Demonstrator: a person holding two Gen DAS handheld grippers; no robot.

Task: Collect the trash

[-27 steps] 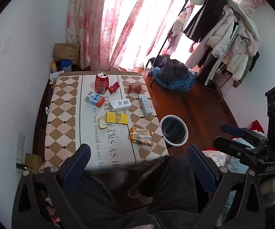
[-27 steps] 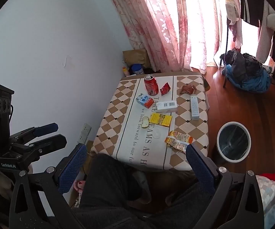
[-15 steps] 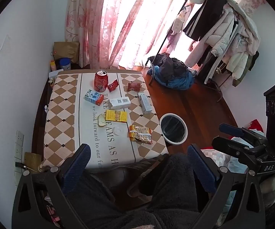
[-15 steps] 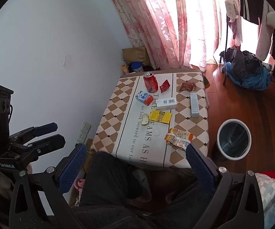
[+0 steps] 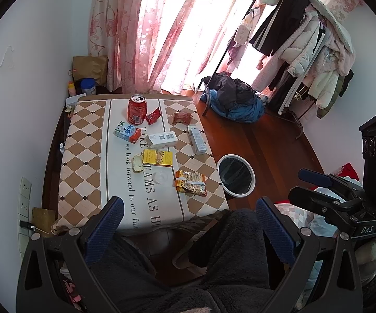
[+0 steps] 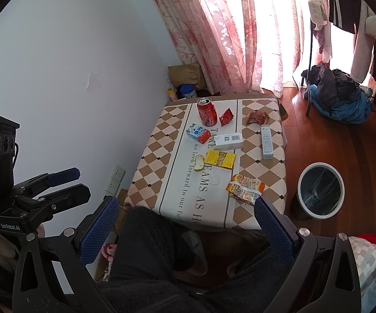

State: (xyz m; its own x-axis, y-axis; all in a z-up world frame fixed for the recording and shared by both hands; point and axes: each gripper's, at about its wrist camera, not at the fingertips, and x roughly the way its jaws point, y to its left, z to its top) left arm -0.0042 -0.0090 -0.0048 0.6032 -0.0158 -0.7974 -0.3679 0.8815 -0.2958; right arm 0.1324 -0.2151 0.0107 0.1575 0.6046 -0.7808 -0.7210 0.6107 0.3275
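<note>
Blue-padded, your left tongs (image 5: 186,223) and right tongs (image 6: 184,221) both stand spread wide and empty above your dark fleece-clad knees (image 6: 146,255), short of the desk with its brown-and-cream diamond cloth (image 5: 83,156). Nearest you on it lies the crumpled orange snack wrapper (image 6: 244,188), then a yellow flat packet (image 6: 220,158), a white barcode box (image 6: 228,140) and an upright red drink can (image 6: 207,112). The round white-rimmed bin (image 6: 321,191) stands on the wooden floor just beside the desk.
</note>
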